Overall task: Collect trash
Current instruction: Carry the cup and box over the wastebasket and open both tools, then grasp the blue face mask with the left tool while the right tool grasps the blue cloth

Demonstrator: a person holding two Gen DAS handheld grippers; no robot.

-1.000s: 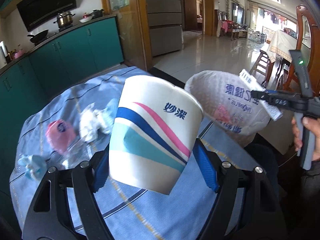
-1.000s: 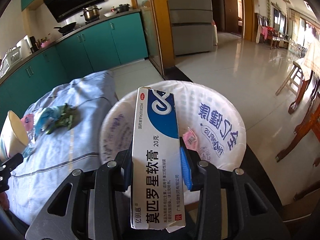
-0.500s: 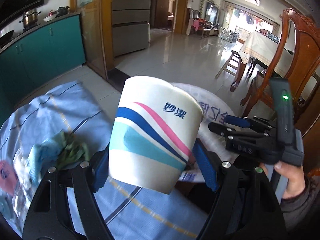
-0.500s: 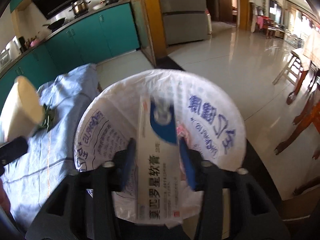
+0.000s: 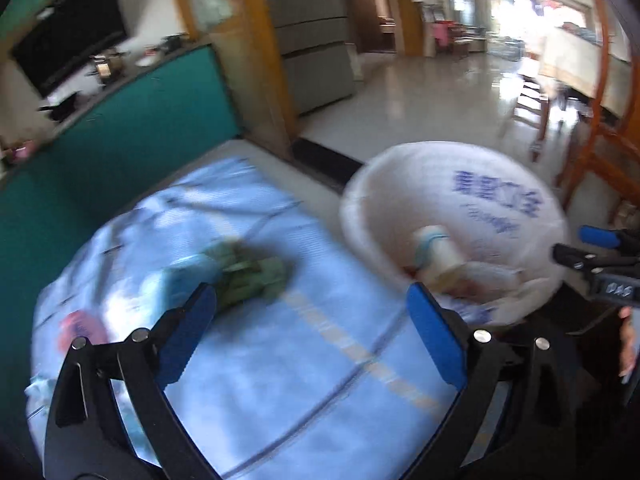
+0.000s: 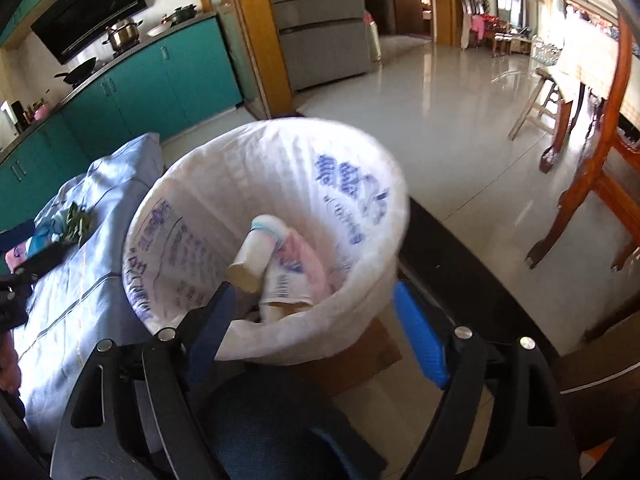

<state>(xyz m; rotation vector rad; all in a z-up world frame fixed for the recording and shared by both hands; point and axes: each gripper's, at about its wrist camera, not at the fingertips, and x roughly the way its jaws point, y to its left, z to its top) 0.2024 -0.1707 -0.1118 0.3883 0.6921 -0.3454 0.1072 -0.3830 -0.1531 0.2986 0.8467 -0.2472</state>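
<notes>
Both tongs opening wide, nothing between the blue pads of either. Left gripper [image 5: 310, 334] up over the blue cloth [image 5: 280, 360] on the table, jaws far apart and empty. Right gripper [image 6: 316, 328] over the near rim of the white trash bag [image 6: 360, 184], jaws spread and empty too.

Paper cup [image 6: 258, 250] down inside the bag, lying on its side, mouth turned toward the camera. Seen from the left wrist as well [image 5: 436, 256], low in the bag [image 5: 500, 184]. Long box [image 6: 290, 276] just beside the cup, touching it, with more bits of trash under both, too blurry to tell apart.

Green leafy scrap [image 5: 252, 274] on the cloth, close to the left pad. Pink thing [image 5: 82, 326] near the left edge of the cloth, blurred. Same green scrap [image 6: 76, 222] at the far left from the right wrist.

Teal cabinets [image 6: 160, 80] behind, shiny floor [image 6: 440, 112] past the bag, wooden chair [image 6: 600, 184] to the right.
</notes>
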